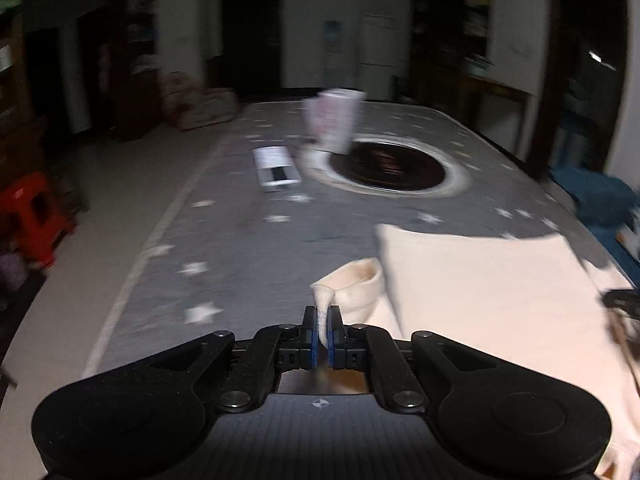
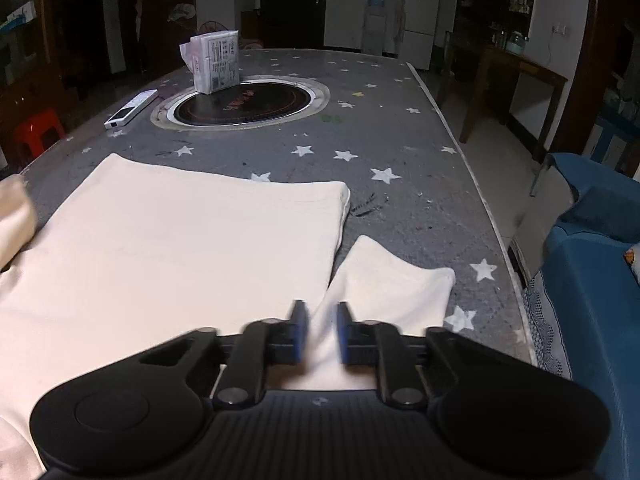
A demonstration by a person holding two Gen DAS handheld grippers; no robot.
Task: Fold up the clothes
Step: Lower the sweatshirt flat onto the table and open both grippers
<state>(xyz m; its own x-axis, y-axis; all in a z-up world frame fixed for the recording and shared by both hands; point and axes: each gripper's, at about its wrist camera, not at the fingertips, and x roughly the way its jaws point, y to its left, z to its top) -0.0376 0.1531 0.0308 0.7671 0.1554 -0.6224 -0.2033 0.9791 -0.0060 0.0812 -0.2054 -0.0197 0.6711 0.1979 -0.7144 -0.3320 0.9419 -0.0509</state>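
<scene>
Nearest the left wrist camera: left gripper [image 1: 322, 330], fingers narrow and clamped on the cuff of a cream sleeve [image 1: 352, 286], cuff lifted off the table and standing up between the blue pads [image 1: 314, 344]. Just right of that: body of the cream shirt [image 1: 480, 280], flat on the grey star-print table cover [image 1: 240, 240]. At the far right edge of this view: a dark piece of the other gripper, too blurred to read.

Closest to the right wrist camera: right gripper [image 2: 322, 330], fingers parted with a clear gap, poised over the base of the other sleeve [image 2: 392, 284]; contact with the cloth impossible to judge. That sleeve spread flat, angled away from the shirt body toward the table's right edge. Shirt body filling the near left of the table, its far hem straight across.

Farther out, mid-table: round dark hotplate [image 2: 244, 106] set into the surface, ringed in metal. Left of it: white remote control [image 2: 130, 110]. At its far rim: upright white paper package [image 2: 214, 62]. Beyond the table: red stool [image 2: 38, 130] left, blue chair cover [image 2: 592, 248] right, white fridge [image 2: 420, 40] against the back wall.
</scene>
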